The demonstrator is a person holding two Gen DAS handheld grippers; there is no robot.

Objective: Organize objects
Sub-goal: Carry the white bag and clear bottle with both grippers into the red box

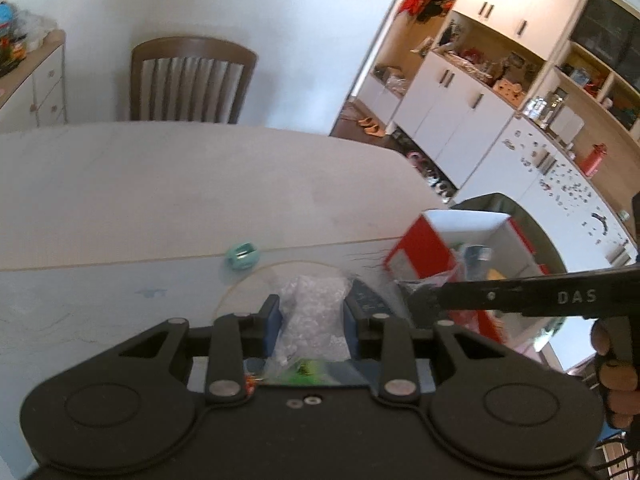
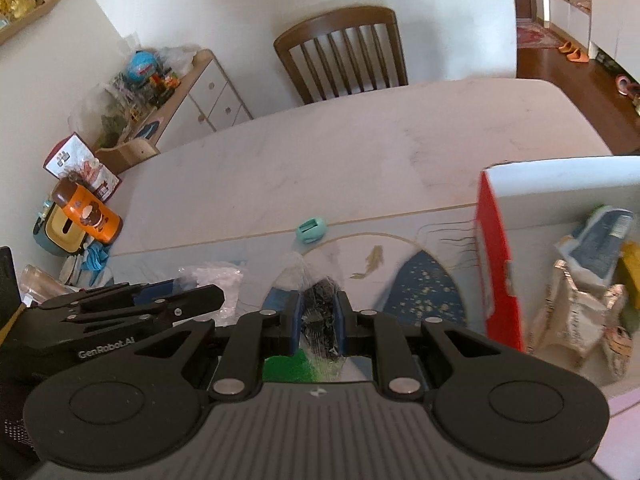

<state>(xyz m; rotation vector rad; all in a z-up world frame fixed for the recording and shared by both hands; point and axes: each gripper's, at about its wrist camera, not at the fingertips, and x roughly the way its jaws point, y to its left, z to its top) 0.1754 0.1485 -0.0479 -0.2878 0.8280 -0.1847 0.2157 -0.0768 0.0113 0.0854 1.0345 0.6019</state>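
Observation:
My left gripper [image 1: 311,314] is shut on a clear plastic bag of small white pieces [image 1: 310,320], held above the table. My right gripper [image 2: 319,312] is shut on a clear plastic bag of dark pieces [image 2: 320,320], also lifted. A red-and-white cardboard box [image 2: 496,264] stands open at the right, with several snack packets [image 2: 576,308] inside. The right gripper [image 1: 424,300] shows as a black bar in the left wrist view, reaching toward the box [image 1: 424,244]. The left gripper [image 2: 192,300] lies at the lower left of the right wrist view.
A small teal sharpener-like object [image 2: 311,230] sits on the table [image 2: 360,152] near a printed mat [image 2: 424,288]. A wooden chair [image 2: 344,56] stands at the far side. An orange canister [image 2: 86,212] and clutter sit at the left edge. Cabinets [image 1: 460,104] line the right wall.

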